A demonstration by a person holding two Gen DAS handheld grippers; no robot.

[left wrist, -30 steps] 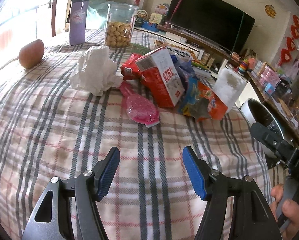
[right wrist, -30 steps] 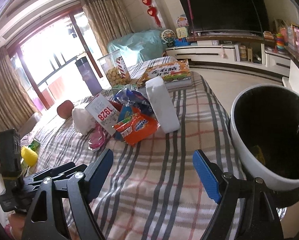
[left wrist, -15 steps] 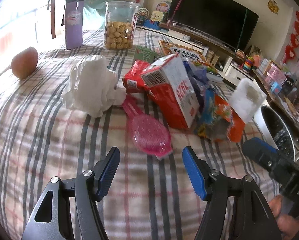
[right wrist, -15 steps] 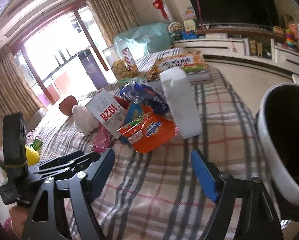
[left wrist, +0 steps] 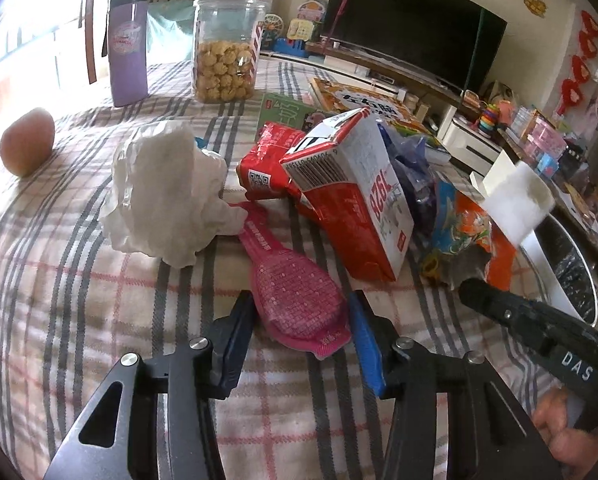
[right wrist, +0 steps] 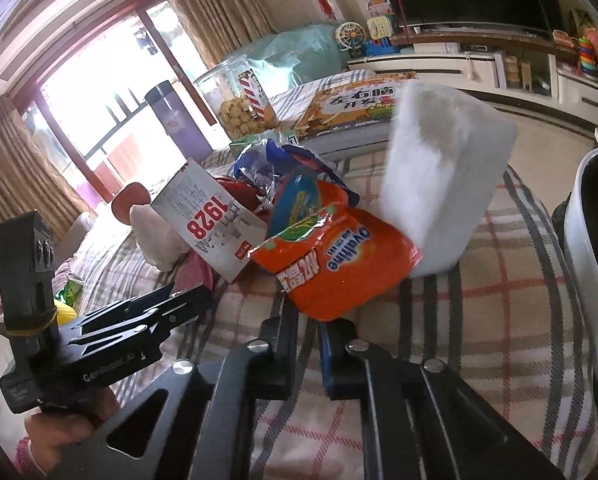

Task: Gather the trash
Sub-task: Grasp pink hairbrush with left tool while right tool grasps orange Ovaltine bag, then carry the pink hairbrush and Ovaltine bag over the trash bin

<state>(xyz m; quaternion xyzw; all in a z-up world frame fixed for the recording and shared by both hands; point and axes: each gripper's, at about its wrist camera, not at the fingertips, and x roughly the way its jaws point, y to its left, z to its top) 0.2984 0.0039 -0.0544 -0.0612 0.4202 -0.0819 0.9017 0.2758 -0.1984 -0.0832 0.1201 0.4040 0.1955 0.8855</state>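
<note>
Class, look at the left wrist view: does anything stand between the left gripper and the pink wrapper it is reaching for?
Nothing visible does. The pink wrapper already lies between the closing jaws of the left gripper; the crumpled tissue sits beyond it.

Woven plaid cloth point(left wrist: 79, 280) covers the table. Crumpled matt tissue point(left wrist: 163, 192), glossy pink pouch point(left wrist: 295, 300), shiny orange foil bag point(right wrist: 339, 268), printed cardboard carton point(left wrist: 355, 200).
</note>
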